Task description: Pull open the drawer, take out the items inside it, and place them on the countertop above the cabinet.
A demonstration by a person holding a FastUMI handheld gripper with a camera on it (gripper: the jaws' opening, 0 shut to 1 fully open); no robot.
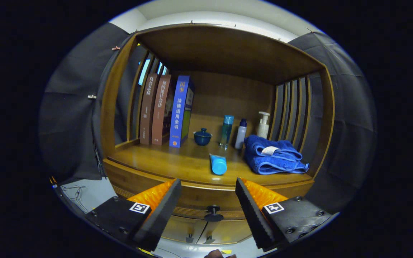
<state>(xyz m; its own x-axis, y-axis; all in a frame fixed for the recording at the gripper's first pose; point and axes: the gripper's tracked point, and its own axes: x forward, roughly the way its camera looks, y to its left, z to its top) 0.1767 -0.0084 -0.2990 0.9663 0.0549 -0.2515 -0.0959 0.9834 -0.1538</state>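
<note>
My gripper [208,195] hangs open and empty before the drawer knob [213,213], drawer apparently flush-shut, a blue tube [218,164] lying on the countertop [163,161]: fits either before pulling or after unloading.

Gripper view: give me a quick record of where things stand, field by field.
tool: open, fingers apart, holding nothing
drawer: shut, its knob between the fingers, untouched
countertop: wooden, already holds things
left side: three upright books
middle: small lidded cup, two bottles, tube lying down
right side: pump bottle, folded blue towel
</note>
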